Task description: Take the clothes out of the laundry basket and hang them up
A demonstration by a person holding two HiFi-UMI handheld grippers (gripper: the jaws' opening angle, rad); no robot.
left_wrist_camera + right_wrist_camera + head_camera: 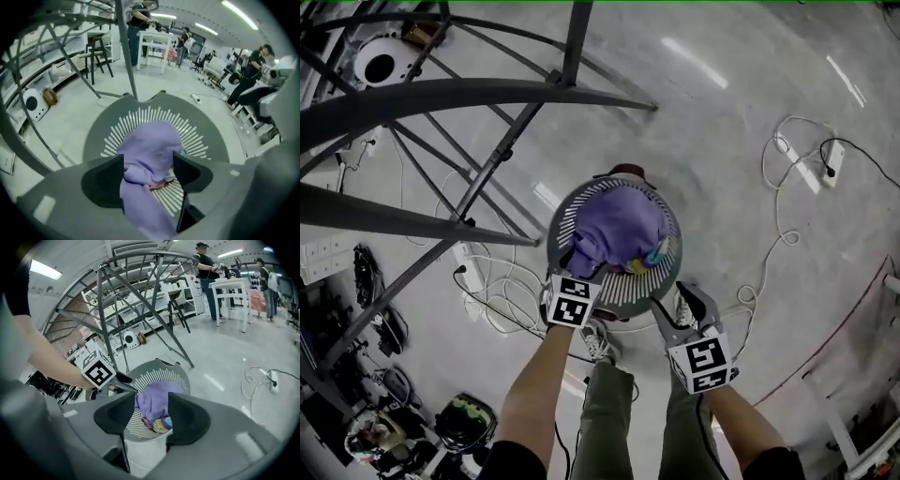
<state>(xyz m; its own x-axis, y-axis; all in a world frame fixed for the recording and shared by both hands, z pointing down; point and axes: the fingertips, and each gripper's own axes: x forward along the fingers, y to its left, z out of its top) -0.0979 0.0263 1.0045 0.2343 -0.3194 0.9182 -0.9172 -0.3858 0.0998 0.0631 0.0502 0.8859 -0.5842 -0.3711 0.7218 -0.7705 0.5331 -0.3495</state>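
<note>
Now shut left fingers [101,180], apart with the purple cloth [150,145] between them in the basket [98,136], on a thick fold; hold right fingers [187,420], apart and empty, above it.

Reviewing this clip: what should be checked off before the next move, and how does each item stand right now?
1. Purple garment between the left gripper jaws: ok.
2. Left jaws closed on it: not ok, they stand apart.
3. Right gripper free to help: ok, jaws apart and empty, by the laundry basket rim.
4. Purple garment free of the colourful garment underneath: cannot tell.
5. Drying rack nearby: ok, beside the basket.
</note>
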